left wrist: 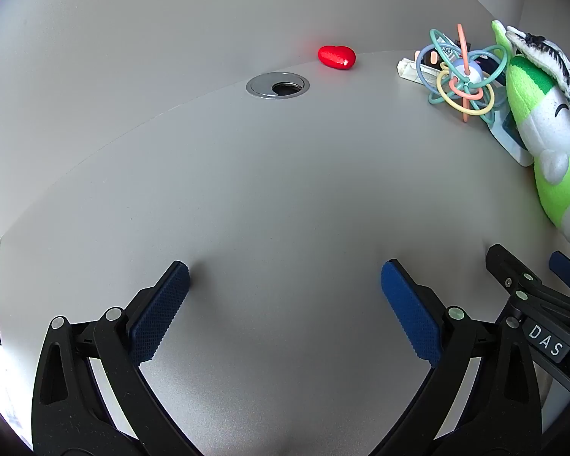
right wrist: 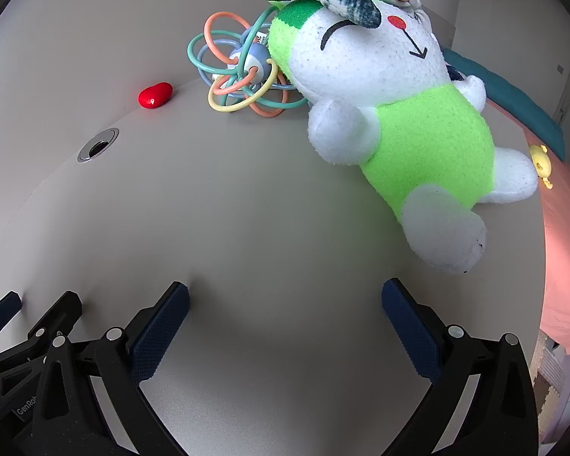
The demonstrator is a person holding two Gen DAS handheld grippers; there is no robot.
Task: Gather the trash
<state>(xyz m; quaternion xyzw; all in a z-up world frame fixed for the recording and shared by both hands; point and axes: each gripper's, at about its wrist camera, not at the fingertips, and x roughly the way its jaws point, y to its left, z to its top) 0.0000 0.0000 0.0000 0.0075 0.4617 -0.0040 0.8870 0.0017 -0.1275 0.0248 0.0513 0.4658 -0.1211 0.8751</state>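
Left claw (left wrist: 285, 277) and right claw (right wrist: 285, 296), both spread wide and empty, above the grey counter (left wrist: 266, 190). Glossy red heart-shaped object (left wrist: 336, 57) lies beyond the round metal grommet (left wrist: 277, 86), left of the green-and-white plush toy (right wrist: 399, 114).

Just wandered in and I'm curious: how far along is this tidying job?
Nothing looks collected yet. Both the left gripper and the right gripper are open and empty above the grey table. Still lying there: a red heart-shaped piece, a ring toy, a green and white plush and a white packet behind the rings. No bin is in view.
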